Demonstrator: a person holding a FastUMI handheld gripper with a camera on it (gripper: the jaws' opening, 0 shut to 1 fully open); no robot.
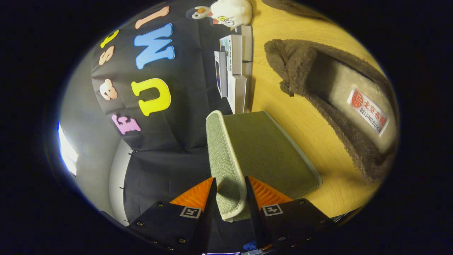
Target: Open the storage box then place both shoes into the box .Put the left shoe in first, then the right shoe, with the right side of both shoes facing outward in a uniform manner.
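1. Gripper (230,198): both fingers are pinched on the near edge of the storage box lid (226,159), one finger on each face of that edge. The edge sits squarely between the fingers.
2. Storage box lid: green woven fabric with a pale piped border. It appears as a flap lifted off the storage box (272,152). The view is rolled sideways, so I cannot tell the exact angle of the flap.
3. Storage box: same green fabric, flat-topped, resting on the wooden table (304,117). It runs from the fingers away into the scene. Whether the inside is exposed, I cannot tell.
4. Shoe (339,106): brown and fleecy with a pale insole and a sewn-in label. It lies on the table beside the storage box, apart from it, opening turned toward the camera. Left or right shoe: cannot tell.
5. A second dark fleecy shape (293,9) lies on the table farther from the storage box than the shoe; too little shows to identify it.
6. Stack of small cartons (235,67): beyond the far end of the storage box, against the booth wall.
7. Plush toy (230,12): white, beyond the cartons, farther still from the storage box.
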